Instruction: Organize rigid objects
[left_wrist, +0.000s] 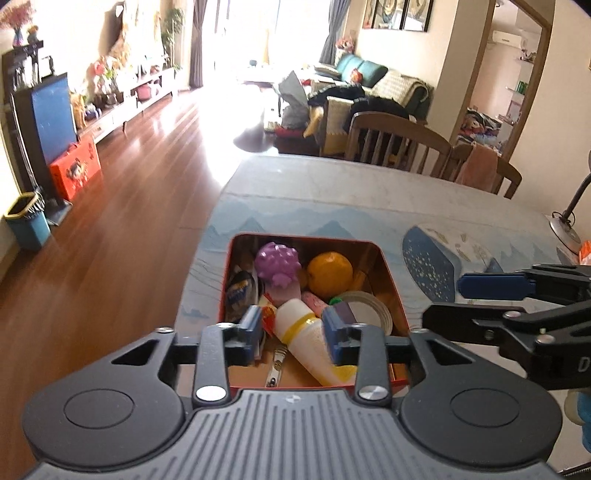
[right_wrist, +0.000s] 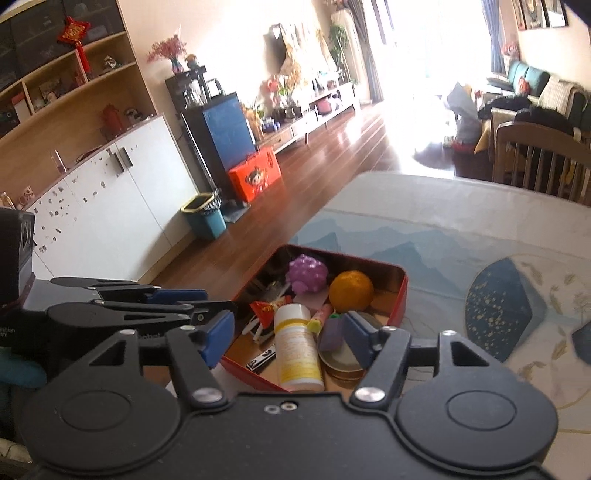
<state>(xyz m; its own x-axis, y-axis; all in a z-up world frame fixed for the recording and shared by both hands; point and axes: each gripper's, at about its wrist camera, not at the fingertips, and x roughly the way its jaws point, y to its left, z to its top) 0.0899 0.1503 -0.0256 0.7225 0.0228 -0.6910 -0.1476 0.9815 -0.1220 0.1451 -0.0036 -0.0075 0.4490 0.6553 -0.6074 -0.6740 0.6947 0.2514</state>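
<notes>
A red tin box (left_wrist: 392, 291) (right_wrist: 402, 291) sits on the blue patterned tablecloth (left_wrist: 332, 199). Inside lie an orange (left_wrist: 330, 275) (right_wrist: 351, 290), a purple spiky toy (left_wrist: 277, 263) (right_wrist: 308, 274), a white bottle with a yellow band (left_wrist: 310, 338) (right_wrist: 297, 350), a round lid (left_wrist: 369, 310), a nail clipper (right_wrist: 261, 360) and small wrappers. My left gripper (left_wrist: 293, 332) (right_wrist: 207, 301) hovers open above the tin's near end. My right gripper (right_wrist: 288, 338) (left_wrist: 454, 301) is open too, above the tin from the right. Neither pair of pads presses on anything.
The table's left edge drops to a wooden floor (left_wrist: 110, 240) just beside the tin. Wooden chairs (left_wrist: 399, 144) stand along the far side. A desk lamp (left_wrist: 565, 225) is at the right edge. A blue bin (right_wrist: 205, 218) and an orange box (right_wrist: 255, 177) stand on the floor.
</notes>
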